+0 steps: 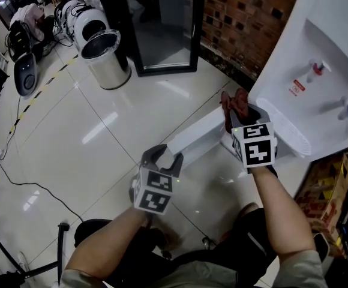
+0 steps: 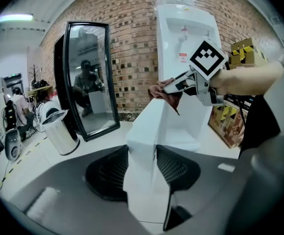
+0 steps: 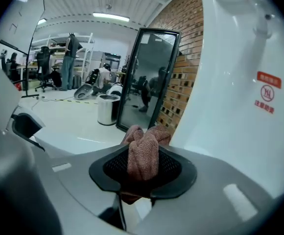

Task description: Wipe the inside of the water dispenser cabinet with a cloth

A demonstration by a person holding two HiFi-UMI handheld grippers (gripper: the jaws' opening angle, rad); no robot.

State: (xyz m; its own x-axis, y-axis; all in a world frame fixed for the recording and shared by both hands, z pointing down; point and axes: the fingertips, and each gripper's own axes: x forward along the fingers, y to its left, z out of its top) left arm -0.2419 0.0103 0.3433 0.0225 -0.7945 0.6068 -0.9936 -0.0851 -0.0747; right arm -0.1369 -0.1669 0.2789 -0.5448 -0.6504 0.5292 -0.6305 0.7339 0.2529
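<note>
The white water dispenser (image 1: 318,71) stands against the brick wall at the right. Its white cabinet door (image 1: 197,137) is swung out over the floor. My left gripper (image 1: 164,159) is shut on the door's free edge; in the left gripper view the door panel (image 2: 147,146) sits pinched between both jaws. My right gripper (image 1: 237,114) is shut on a bunched reddish-brown cloth (image 1: 234,101) and hovers at the top of the door beside the dispenser's lower front. In the right gripper view the cloth (image 3: 143,155) bulges out between the jaws. The cabinet's inside is hidden.
A steel bin (image 1: 105,56) and a black-framed standing mirror (image 1: 162,26) stand on the tiled floor at the back. Cardboard boxes (image 1: 330,185) sit right of the dispenser. A black cable (image 1: 30,185) runs across the floor at left. The person's knees are below.
</note>
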